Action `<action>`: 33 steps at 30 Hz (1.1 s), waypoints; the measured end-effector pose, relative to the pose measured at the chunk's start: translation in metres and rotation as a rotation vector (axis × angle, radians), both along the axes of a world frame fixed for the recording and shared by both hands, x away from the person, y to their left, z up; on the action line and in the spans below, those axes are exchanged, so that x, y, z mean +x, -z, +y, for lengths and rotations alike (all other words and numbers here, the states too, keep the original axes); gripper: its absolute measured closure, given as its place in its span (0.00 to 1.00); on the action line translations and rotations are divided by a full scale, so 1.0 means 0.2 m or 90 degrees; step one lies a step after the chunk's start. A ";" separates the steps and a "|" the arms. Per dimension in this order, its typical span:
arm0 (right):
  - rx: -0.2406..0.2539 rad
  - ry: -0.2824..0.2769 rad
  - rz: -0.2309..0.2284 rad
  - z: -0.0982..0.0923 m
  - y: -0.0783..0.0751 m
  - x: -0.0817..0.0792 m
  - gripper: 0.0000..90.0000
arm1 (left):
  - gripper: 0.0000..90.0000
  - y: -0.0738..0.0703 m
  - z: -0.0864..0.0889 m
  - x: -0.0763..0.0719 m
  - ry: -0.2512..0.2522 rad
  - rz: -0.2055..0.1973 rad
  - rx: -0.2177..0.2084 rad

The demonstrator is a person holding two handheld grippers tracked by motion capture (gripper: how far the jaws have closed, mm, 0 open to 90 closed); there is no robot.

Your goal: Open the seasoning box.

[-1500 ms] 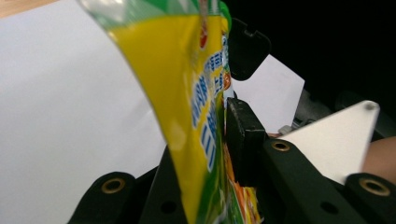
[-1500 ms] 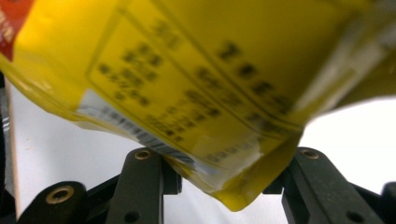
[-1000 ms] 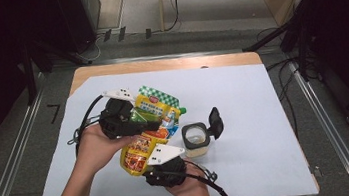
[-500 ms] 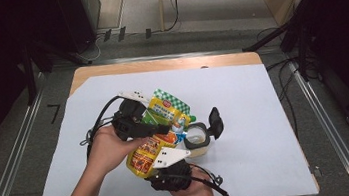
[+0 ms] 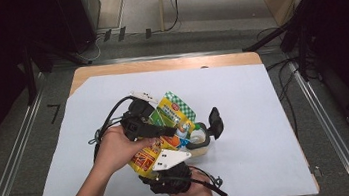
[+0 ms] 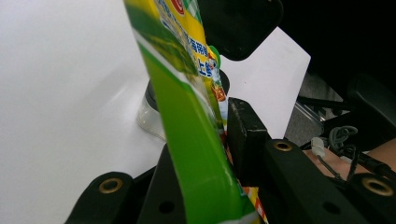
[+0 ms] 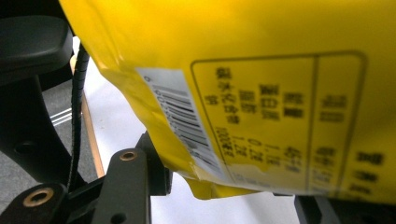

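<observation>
High view: I see my left gripper [image 5: 158, 127] and right gripper [image 5: 171, 166] meeting over the near middle of the white-covered table [image 5: 265, 117], a green-and-yellow printed foil pouch [image 5: 177, 113] and a yellow-orange foil pouch [image 5: 144, 157] between them, just beside a small clear container [image 5: 200, 137]. Left gripper view: my jaws are clamped on the green pouch [image 6: 187, 140], which stands on edge in front of the clear container [image 6: 149, 119]. Right gripper view: my jaws have just been opening with the yellow pouch [image 7: 261, 93] between them, though I cannot tell if the pads still press on it.

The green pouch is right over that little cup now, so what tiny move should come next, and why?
Probably tip the green pouch a little more so its spout hangs right over the cup. The left gripper pinches the pouch just above the cup, whose black lid stands flipped open. The right gripper keeps the yellow pouch close below.
</observation>
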State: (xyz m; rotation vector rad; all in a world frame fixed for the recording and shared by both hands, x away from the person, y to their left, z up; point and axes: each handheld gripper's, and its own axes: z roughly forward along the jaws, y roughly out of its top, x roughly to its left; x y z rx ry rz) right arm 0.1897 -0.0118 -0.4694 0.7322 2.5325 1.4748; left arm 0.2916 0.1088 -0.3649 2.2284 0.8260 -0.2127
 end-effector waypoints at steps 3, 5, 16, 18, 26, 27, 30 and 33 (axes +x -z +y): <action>0.004 -0.005 0.011 0.00 0.00 0.00 0.60 | 0.89 0.00 0.00 0.00 -0.003 0.007 0.006; 0.009 -0.009 0.012 0.00 0.00 0.00 0.60 | 0.88 0.00 -0.01 0.01 -0.001 0.014 0.014; 0.020 -0.025 0.023 0.02 -0.03 0.00 0.61 | 0.88 0.00 -0.04 0.06 -0.024 0.075 0.055; 0.020 -0.026 0.023 0.02 -0.04 0.00 0.61 | 0.88 0.00 -0.05 0.06 -0.019 0.084 0.061; 0.015 -0.033 0.011 0.01 -0.05 0.01 0.61 | 0.88 -0.01 -0.08 0.10 -0.014 0.104 0.074; 0.014 -0.033 0.008 0.01 -0.05 0.01 0.61 | 0.88 -0.01 -0.08 0.10 -0.014 0.102 0.073; 0.010 -0.036 0.010 0.01 -0.04 0.01 0.62 | 0.88 0.01 -0.08 0.10 -0.010 0.105 0.072; 0.005 -0.040 0.016 0.01 -0.03 0.02 0.66 | 0.87 0.02 -0.07 0.10 -0.011 0.111 0.067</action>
